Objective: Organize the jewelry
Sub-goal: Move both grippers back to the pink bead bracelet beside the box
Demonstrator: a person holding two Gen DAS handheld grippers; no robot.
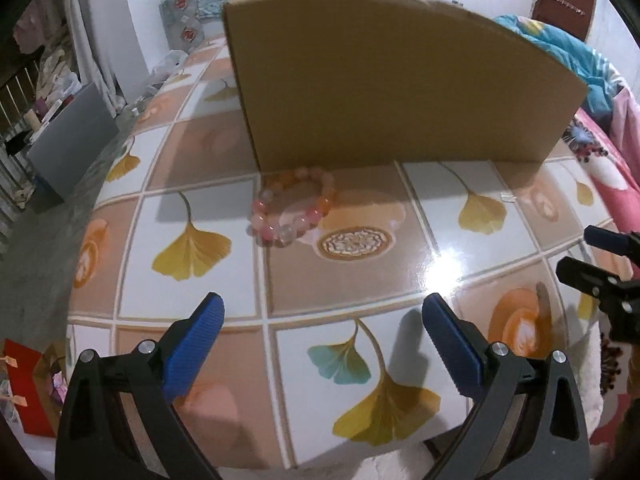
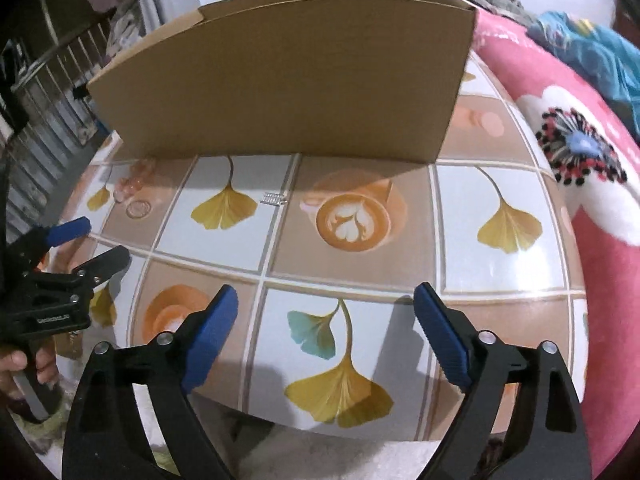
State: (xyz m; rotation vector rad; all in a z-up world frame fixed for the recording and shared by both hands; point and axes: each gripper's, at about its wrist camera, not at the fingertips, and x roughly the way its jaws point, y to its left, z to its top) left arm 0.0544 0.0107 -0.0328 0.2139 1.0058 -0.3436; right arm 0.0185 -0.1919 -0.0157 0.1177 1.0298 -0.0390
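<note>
1. My left gripper [image 1: 322, 312] and right gripper [image 2: 326, 304] both hang spread wide, holding nothing.
2. The bead bracelet [image 1: 294, 210] lies mid-frame, touching the cardboard box [image 1: 392, 76].
3. I judge it light, floppy, slippery; I'd pinch across one beaded side.

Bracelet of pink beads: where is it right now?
In the left wrist view the bracelet lies on the tiled table, against the near left corner of the cardboard box, ahead of the open left gripper.
</note>
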